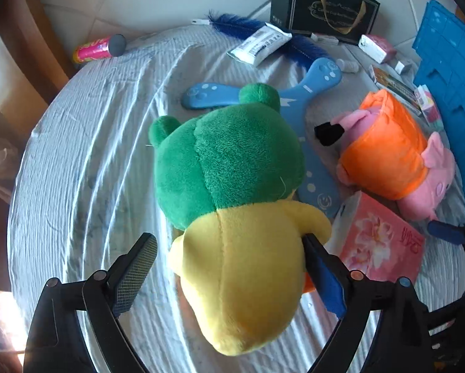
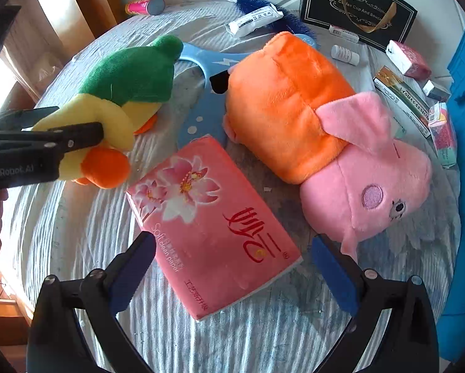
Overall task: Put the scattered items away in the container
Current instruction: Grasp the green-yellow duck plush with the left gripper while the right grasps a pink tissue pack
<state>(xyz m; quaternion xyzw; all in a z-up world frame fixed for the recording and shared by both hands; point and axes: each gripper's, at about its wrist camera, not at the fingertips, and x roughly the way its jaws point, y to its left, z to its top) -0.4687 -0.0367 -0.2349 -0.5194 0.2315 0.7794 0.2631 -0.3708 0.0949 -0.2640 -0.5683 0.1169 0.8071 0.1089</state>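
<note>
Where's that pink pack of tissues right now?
The pink tissue pack lies on the table between the right gripper's open fingers, beside the pig plush.

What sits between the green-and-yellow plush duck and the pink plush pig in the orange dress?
The blue plastic boomerang and pink tissue pack, clearest in the right wrist view.

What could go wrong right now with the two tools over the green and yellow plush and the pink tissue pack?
The left tool straddles only the yellow end of the green and yellow plush toy; gripped there, the green head may sag and drag the blue three-armed boomerang under it. The right tool is open around the pink soft tissue pack, which touches the pink pig plush in an orange dress and might nudge it.
</note>
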